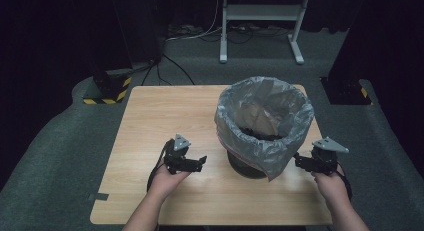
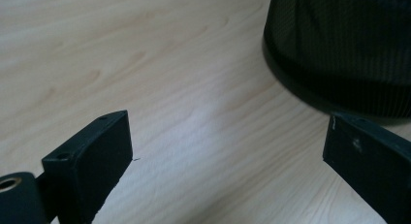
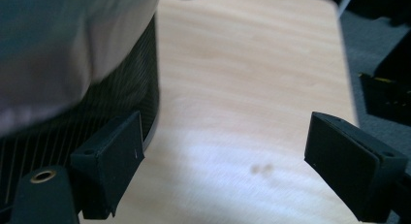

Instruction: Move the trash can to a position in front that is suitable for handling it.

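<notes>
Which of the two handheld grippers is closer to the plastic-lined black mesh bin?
The right gripper: it sits nearly against the bin's overhanging grey liner, while the left gripper has bare table between.

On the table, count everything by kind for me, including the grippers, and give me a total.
Mesh bin: 1
Plastic bag liner in that bin: 1
Handheld grippers, left gripper and right gripper, both open and holding nothing: 2
Total: 4

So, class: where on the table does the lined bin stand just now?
In the high view the bin stands right of centre on the table, between the left tool and the right tool.
</notes>
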